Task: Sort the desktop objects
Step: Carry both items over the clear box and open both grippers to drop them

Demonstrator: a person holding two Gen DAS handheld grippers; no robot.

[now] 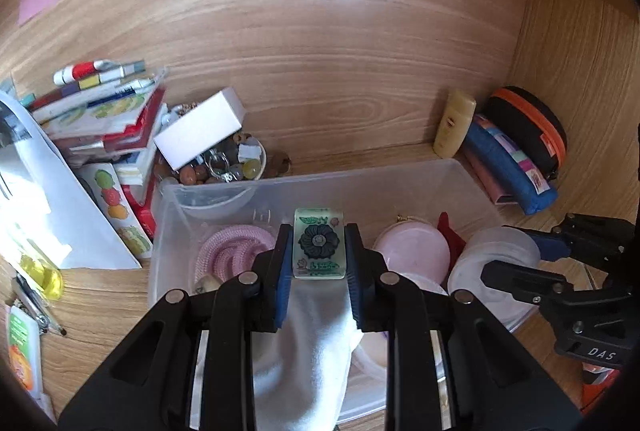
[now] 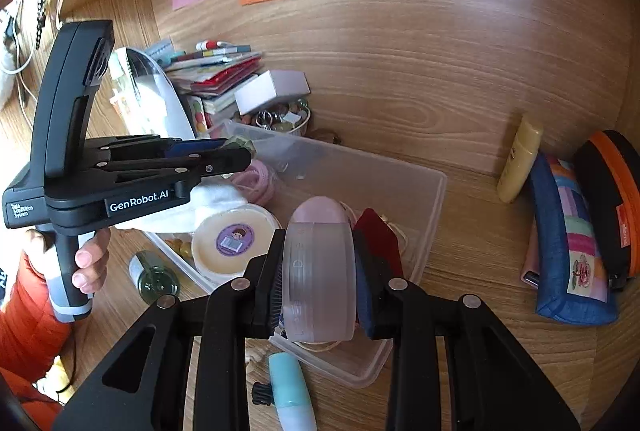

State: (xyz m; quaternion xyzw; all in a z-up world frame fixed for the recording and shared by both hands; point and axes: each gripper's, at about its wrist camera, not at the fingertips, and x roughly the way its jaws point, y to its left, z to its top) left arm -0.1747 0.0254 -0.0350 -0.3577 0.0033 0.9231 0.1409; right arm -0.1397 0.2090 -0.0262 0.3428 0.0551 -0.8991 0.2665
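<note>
I see the left gripper [image 1: 319, 249] pinching a flower-printed tile [image 1: 319, 243] between its blue pads, tile upright, hanging over the clear plastic bin [image 1: 400, 187]. Right gripper [image 2: 319, 271] is clamped on a frosted round container [image 2: 320, 271], held edge-on, also over the bin, near its right wall. Inside the bin: pink coiled cord [image 1: 232, 247], white cloth [image 1: 308, 343], pink round case [image 1: 414, 251]. Left wrist view alone shows the tile's flower face. Right wrist view alone shows the hand [image 2: 86, 263] on the left gripper's handle, a cream lidded tub [image 2: 234, 239] in the bin, and a mint tube [image 2: 290, 395] on the desk just outside the bin
</note>
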